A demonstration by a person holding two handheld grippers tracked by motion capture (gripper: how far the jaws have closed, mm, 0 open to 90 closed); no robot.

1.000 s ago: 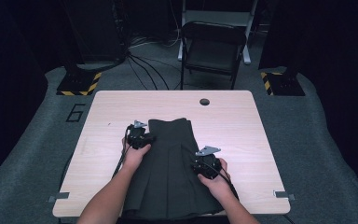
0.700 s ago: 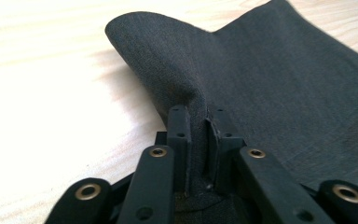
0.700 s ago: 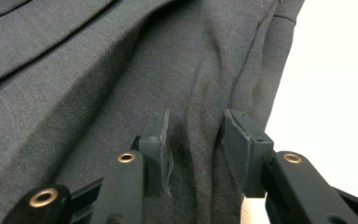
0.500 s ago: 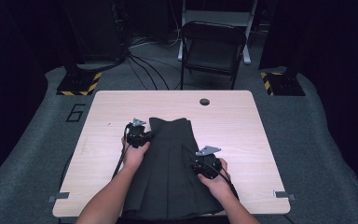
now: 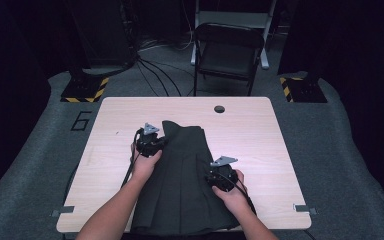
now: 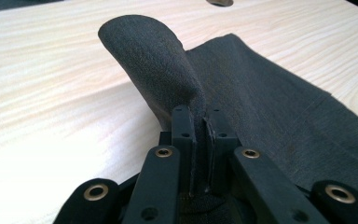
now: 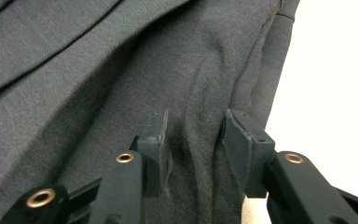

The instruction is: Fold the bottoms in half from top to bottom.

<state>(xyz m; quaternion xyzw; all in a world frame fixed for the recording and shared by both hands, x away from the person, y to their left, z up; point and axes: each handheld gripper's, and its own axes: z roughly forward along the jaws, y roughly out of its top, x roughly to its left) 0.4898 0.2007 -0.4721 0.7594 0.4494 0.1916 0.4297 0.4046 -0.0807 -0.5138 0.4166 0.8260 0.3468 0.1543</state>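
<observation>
While the dark skirt [image 5: 182,185] lies flat on the table [image 5: 260,135] from above, the left gripper [image 5: 155,141] sits at its far left corner. Its own view shows jaws clamped on that lifted corner. The right gripper [image 7: 196,140] presses the skirt's edge, jaws apart, gripping nothing.

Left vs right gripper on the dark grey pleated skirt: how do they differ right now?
The left gripper is shut, pinching a raised corner of the dark grey pleated skirt; the right gripper stands open, with flat fabric between its jaws. Left is at the skirt's far corner, above the light wooden table; right sits near the skirt's side edge. Both are black, two-jawed and hand-held.
</observation>
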